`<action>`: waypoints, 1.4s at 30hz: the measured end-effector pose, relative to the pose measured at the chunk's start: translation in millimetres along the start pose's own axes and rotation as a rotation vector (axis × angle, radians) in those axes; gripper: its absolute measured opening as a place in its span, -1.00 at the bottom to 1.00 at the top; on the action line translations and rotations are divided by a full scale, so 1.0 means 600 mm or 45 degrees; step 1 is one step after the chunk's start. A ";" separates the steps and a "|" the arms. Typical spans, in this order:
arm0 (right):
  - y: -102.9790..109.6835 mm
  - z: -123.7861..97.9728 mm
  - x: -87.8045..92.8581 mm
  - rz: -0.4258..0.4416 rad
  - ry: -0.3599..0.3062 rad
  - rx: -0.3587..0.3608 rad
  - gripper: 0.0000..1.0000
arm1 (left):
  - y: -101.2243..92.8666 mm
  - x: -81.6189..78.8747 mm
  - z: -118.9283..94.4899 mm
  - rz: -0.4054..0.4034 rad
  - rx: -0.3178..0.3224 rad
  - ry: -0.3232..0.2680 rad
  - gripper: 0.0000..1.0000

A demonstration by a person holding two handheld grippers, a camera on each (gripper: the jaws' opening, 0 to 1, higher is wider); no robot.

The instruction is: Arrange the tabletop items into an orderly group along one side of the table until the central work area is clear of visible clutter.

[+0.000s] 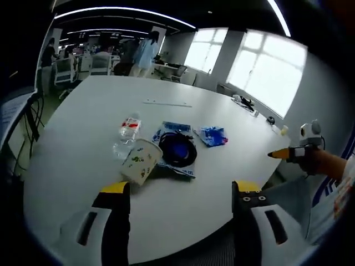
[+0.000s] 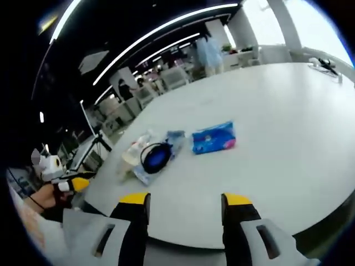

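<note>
1. Nearest us in the left gripper view, our left gripper (image 1: 181, 191) stands with jaws wide apart and nothing between them, over the near table (image 1: 72, 149) edge.
2. Just ahead lie, left to right, a tipped paper cup (image 1: 141, 160) with a leafy print, a clear water bottle (image 1: 127, 133) behind it, a coiled black cable (image 1: 177, 148) on a blue-and-white bag, and a blue wipes pack (image 1: 213, 135) a little apart.
3. Far right, we see the right gripper's yellow tip (image 1: 282, 153) beyond the table's rim.
4. Our right gripper (image 2: 186, 200) is likewise spread wide and bare, near the table's edge.
5. Open white tabletop stretches behind and right of the cluster.
6. We cannot read any label.
</note>
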State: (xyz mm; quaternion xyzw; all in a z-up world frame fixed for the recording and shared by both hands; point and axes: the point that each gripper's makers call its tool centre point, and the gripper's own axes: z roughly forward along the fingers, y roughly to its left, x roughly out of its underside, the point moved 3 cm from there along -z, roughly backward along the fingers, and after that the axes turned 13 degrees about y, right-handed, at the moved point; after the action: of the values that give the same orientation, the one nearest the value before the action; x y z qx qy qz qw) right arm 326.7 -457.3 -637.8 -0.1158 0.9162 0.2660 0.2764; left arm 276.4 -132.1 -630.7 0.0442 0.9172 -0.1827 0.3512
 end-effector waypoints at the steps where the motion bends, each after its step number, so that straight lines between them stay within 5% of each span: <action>1: -0.002 -0.002 -0.001 0.003 -0.002 0.003 0.04 | 0.004 -0.003 -0.003 0.006 -0.005 -0.006 0.51; 24: -0.001 0.014 -0.014 0.081 -0.014 -0.028 -0.03 | 0.028 -0.049 -0.016 -0.028 -0.036 -0.074 0.47; 42: 0.007 0.028 -0.011 0.069 0.029 -0.033 -0.06 | 0.042 -0.054 -0.014 -0.071 -0.046 -0.081 0.44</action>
State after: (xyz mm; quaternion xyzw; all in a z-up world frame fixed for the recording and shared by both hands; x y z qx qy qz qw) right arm 338.1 -444.4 -644.2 -0.0974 0.9186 0.2838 0.2571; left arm 300.8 -103.9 -611.1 0.0066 0.9097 -0.1770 0.3756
